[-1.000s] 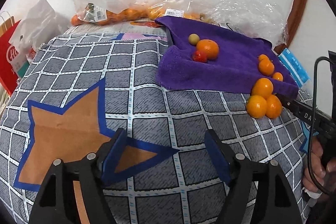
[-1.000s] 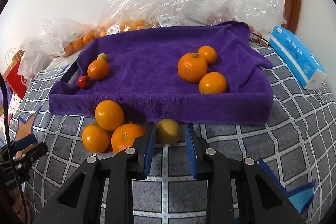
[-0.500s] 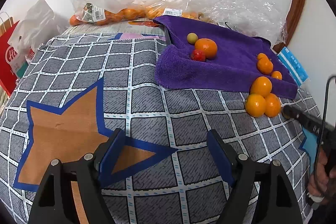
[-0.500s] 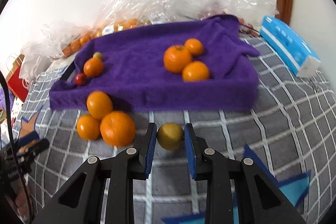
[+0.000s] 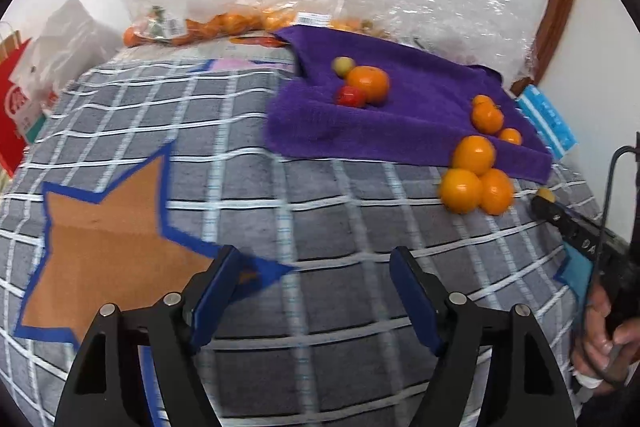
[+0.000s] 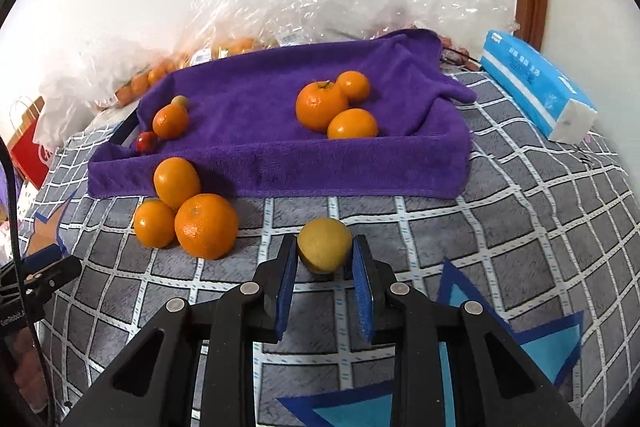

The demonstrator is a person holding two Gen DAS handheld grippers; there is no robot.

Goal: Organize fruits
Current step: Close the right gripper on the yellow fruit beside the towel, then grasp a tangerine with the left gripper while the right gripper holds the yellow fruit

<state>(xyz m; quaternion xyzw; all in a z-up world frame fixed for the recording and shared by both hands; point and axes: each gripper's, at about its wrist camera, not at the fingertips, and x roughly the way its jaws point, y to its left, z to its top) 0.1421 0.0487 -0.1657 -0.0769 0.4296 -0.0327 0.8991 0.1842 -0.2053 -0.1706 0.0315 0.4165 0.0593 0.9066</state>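
While the yellow-green fruit (image 6: pixel 324 245) is pinched between the blue pads of the right gripper (image 6: pixel 325 259), held at the very tips and just above the checked cloth (image 6: pixel 520 227), the grip looks shallow. Because the fruit is round and smooth and only its widest part is caught, it could be squeezed forward out of the fingers if the gripper is tilted or swung quickly, and it would likely roll across the cloth. To the left of the fingers, a cluster of three oranges (image 6: pixel 188 211) is seen close by; they could be knocked and scattered by a sideways sweep. Beyond the fingertips lies the purple towel (image 6: pixel 260 131), already bearing two small groups of fruit, whose raised front fold could be caught if the carry is kept low. The left gripper (image 5: pixel 312 291) is seen with its jaws closing, nothing between them, above the cloth.
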